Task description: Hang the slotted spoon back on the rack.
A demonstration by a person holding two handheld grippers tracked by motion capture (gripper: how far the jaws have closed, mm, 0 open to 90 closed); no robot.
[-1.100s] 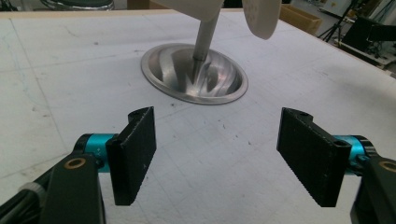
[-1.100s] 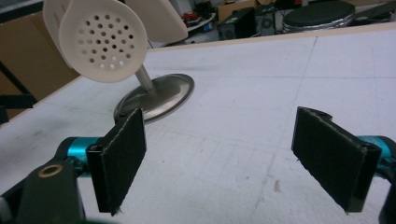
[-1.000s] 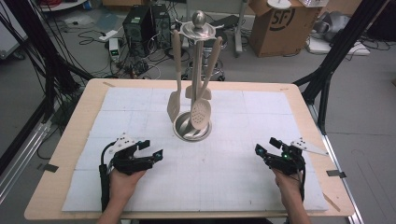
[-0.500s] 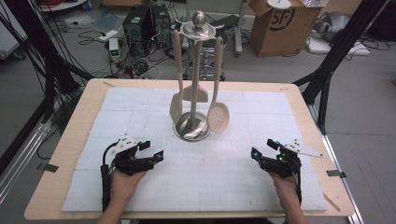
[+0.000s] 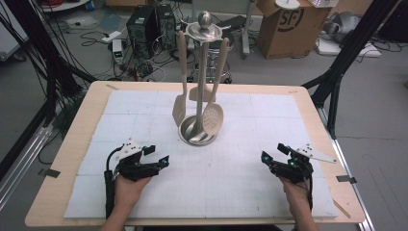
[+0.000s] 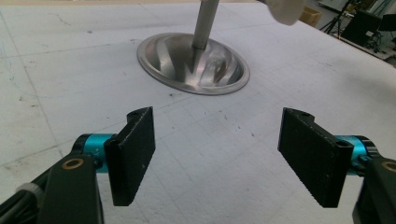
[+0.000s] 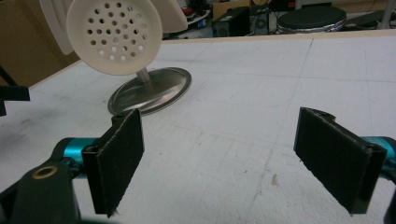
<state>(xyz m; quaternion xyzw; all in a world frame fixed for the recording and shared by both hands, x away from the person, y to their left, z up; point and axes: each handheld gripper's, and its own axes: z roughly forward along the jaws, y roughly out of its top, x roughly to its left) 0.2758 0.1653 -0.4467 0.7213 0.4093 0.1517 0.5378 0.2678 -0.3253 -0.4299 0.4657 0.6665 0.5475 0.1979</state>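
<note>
A steel utensil stand [image 5: 201, 72] rises from a round dished base [image 5: 197, 136] at the table's middle. From its top ring hang a cream slotted spatula [image 5: 179, 108], a cream perforated skimmer [image 5: 213, 118] and a third cream utensil [image 5: 195, 93] behind the pole. My left gripper [image 5: 158, 155] rests low at front left, open and holding nothing; its own view has the base [image 6: 192, 63] ahead between the spread pads [image 6: 133, 154]. At front right my right gripper [image 5: 273, 152] is open too, and its view faces the skimmer [image 7: 114, 36] and base [image 7: 152, 91].
A white gridded mat [image 5: 250, 190] covers the wooden table [image 5: 57, 190]. Beyond the far edge are a computer case [image 5: 144, 24], tangled cables, a cardboard box [image 5: 284, 26] and black frame legs [image 5: 337, 72].
The skimmer is swinging on its hook: it swung right, then back toward the pole. My right gripper has drifted a little left. The left one barely moved.
</note>
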